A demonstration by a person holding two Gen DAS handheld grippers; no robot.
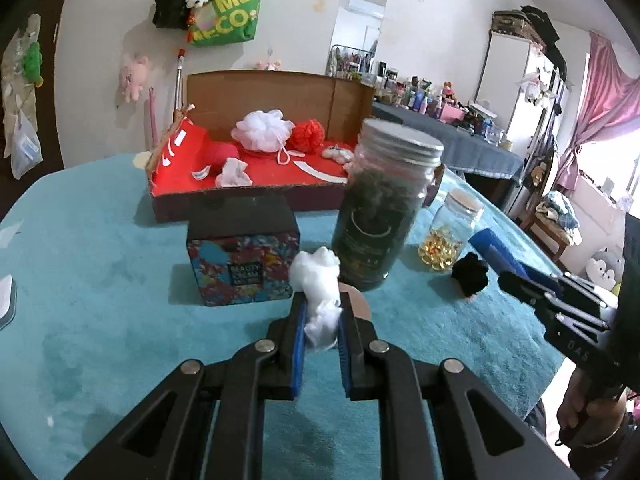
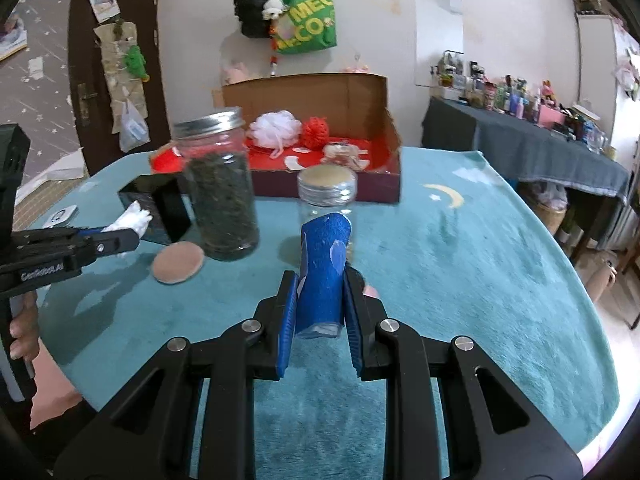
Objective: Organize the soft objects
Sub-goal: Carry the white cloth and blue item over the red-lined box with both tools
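Fluffy white wad (image 1: 320, 296) pinched, stiff blue foam roll (image 2: 323, 276) clamped

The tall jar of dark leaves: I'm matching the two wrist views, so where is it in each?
Left wrist: tall jar right of centre, behind the left gripper.
Right wrist: the jar left of centre, beside a round pad.
Shared landmark: the cardboard box behind it.

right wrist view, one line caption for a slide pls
Right gripper shut on a blue foam roll above the teal tablecloth, facing the red-lined cardboard box.
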